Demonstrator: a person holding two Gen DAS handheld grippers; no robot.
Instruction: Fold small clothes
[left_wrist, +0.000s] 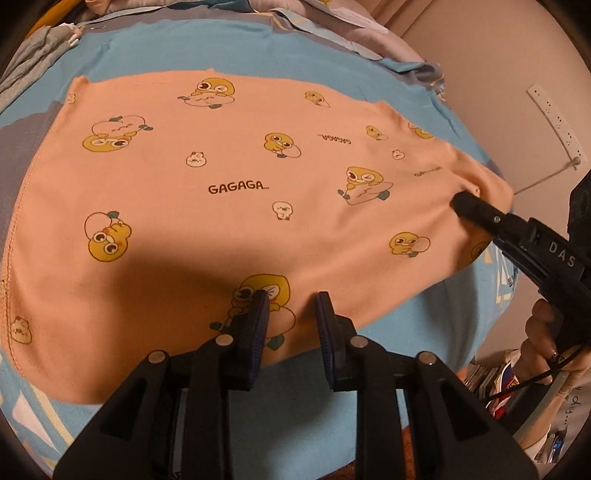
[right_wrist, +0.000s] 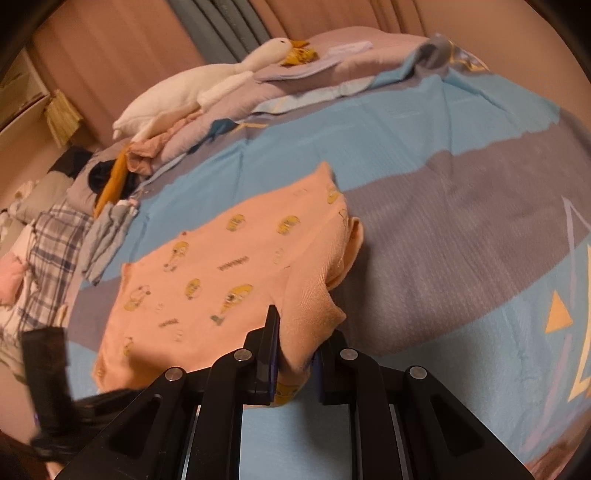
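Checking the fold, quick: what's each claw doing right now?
Left claw: open, holding nothing.
Right claw: closed on the peach garment.

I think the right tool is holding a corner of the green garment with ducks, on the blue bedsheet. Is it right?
Not quite: the garment is peach-orange, not green, as the right wrist view shows. The right tool does hold its corner, on the blue bedsheet.

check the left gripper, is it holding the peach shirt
No: the left gripper is open over the near edge of the peach shirt, with nothing pinched between its fingers.
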